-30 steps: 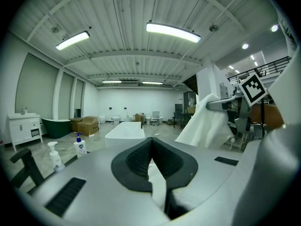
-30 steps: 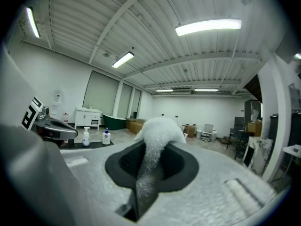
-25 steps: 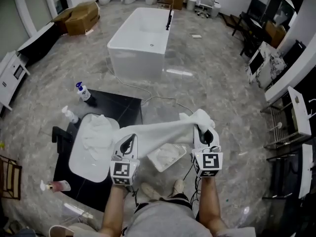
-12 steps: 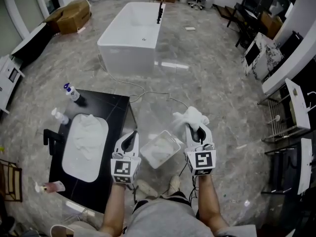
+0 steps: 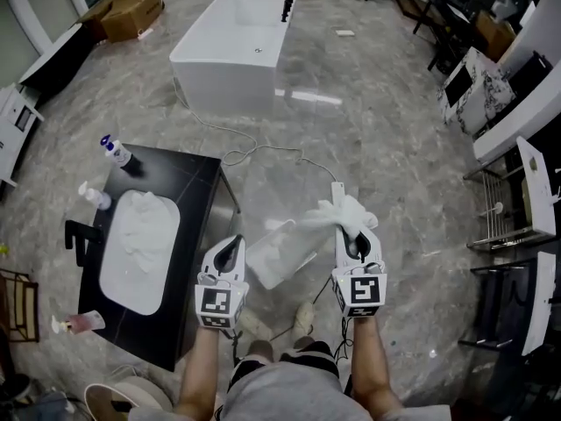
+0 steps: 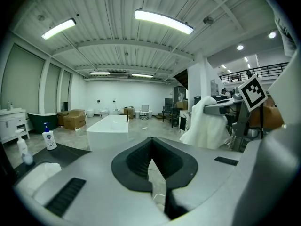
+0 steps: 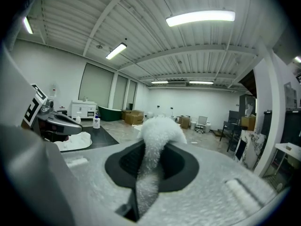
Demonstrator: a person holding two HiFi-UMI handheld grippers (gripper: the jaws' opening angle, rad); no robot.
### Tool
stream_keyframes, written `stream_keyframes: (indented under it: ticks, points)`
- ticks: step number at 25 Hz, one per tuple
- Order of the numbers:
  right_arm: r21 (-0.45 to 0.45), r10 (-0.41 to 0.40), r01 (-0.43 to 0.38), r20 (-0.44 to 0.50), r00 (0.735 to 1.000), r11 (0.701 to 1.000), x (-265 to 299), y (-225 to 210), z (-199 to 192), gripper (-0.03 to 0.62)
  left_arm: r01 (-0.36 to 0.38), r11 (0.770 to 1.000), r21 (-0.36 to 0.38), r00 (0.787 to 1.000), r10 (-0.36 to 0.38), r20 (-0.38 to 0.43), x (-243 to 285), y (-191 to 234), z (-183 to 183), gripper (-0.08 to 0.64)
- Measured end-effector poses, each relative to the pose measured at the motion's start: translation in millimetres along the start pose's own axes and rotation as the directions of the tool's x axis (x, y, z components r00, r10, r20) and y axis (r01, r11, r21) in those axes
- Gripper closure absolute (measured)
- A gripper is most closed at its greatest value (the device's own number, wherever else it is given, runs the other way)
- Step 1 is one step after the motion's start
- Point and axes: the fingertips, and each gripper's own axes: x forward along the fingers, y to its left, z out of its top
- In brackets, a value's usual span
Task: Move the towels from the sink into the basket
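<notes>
Right gripper (image 5: 342, 198): jaws clenched on a bunched white towel (image 5: 352, 210), its loose end trailing toward the basket.
Left gripper (image 5: 233, 246): jaws pressed together, nothing in them.
Basket (image 5: 263, 240): on the floor between the two grippers, just left of and below the held towel, its long side set on a diagonal.
Sink (image 5: 107, 284): well off to the left, more towels (image 5: 145, 228) heaped inside.
Likely drop: leftward and down, the right hand's job.
</notes>
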Motion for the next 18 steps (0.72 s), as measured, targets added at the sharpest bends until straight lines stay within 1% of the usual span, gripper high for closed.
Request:
stream_keyframes:
  ticks: [5, 11, 15, 18]
  points:
    - [0.038, 0.094, -0.093, -0.037, 0.995, 0.995, 16, 27, -37, 0.537, -0.035, 0.999, -0.028, 0.999, 0.034, -0.035, 8, -1, -33, 0.551]
    - [0.034, 0.221, -0.219, -0.078, 0.972, 0.975, 43, 71, -87, 0.537, -0.095, 0.994, -0.057, 0.991, 0.089, -0.099, 10, 10, -88, 0.551]
    - [0.022, 0.267, -0.266, -0.109, 0.958, 0.964, 62, 88, -132, 0.535, -0.139, 0.987, -0.084, 0.984, 0.128, -0.127, 17, 20, -131, 0.551]
    - [0.021, 0.287, -0.286, -0.135, 0.949, 0.958, 77, 96, -171, 0.535, -0.151, 0.984, -0.094, 0.979, 0.136, -0.155, 27, 23, -167, 0.551]
